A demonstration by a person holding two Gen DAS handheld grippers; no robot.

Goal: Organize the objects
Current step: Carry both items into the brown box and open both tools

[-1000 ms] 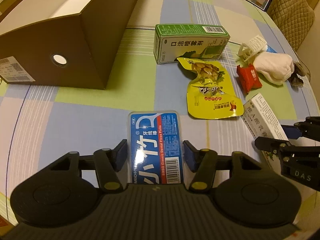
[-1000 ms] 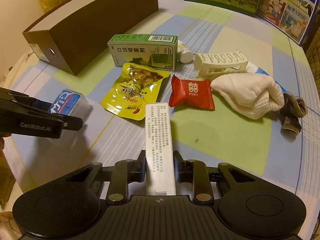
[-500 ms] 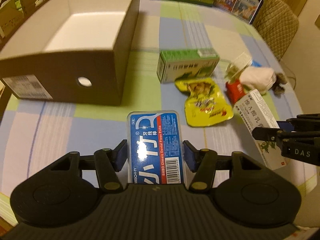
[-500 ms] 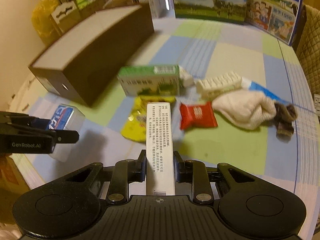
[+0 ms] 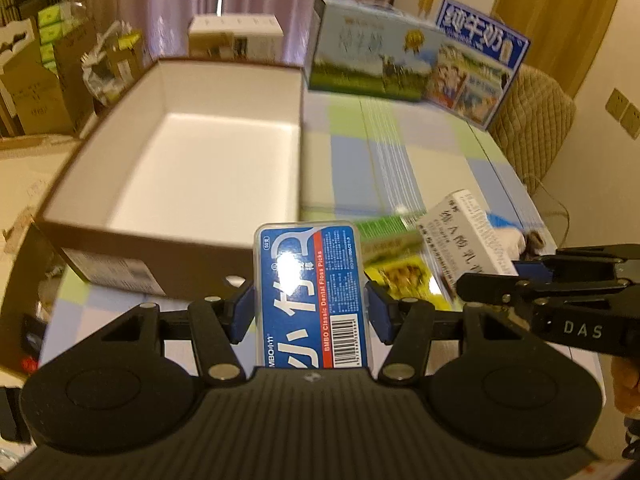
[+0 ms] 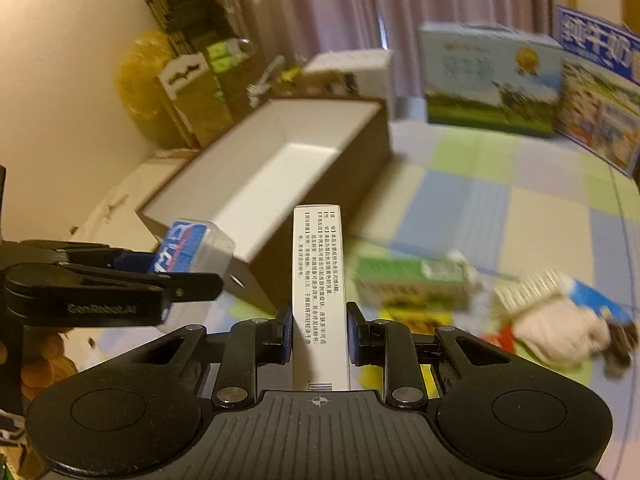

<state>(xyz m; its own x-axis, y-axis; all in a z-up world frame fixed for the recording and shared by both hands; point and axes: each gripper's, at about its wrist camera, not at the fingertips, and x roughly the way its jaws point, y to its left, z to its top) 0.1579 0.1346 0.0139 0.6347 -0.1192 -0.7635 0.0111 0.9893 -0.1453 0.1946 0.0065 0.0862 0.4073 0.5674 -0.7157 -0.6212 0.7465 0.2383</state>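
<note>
You've got a clear glossy plastic floss-pick case in the matt black plastic left gripper, pads blue. Your right gripper pinches a white matt paper carton. Upper left — brown cardboard box, smooth white inside. Checked tablecloth — cloth, faint sheen.

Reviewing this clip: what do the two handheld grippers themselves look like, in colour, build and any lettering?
Both are matte black plastic. The left gripper and right gripper each have a ribbed base flanked by two round discs, hinged linkage arms with silver pivot pins, and blue pads on the fingers. Seen side-on, the right gripper's body reads "DAS" and the left's reads "GenRobot.AI". No cables or sleeves are visible.
</note>
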